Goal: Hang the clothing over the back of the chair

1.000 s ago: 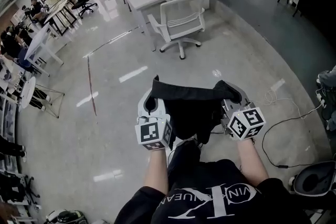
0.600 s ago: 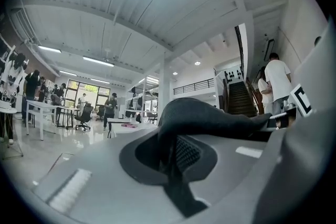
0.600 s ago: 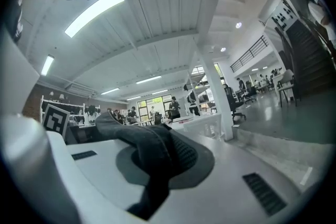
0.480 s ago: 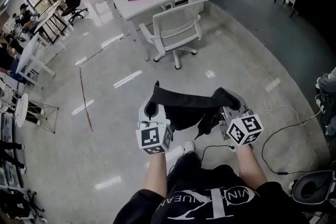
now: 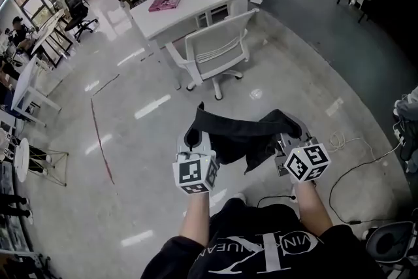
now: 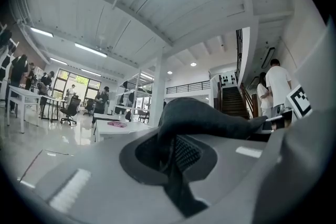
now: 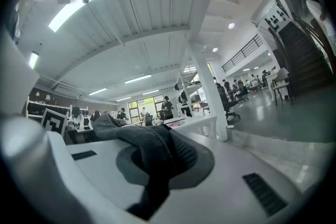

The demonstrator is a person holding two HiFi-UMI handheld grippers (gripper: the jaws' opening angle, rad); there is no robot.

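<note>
Clothing (image 5: 238, 137) stretched btwn both grippers, clamped at each end.

the clothing (image 5: 236, 135) is a black garment, held up off the floor and stretched between the left gripper (image 5: 191, 138) and the right gripper (image 5: 288, 127). their fingers are closed on its two ends, and its middle sags in loose folds. the chair (image 5: 217, 48) is a white swivel chair with a slatted back. it stands upright on the floor, well apart from the clothing.
</note>
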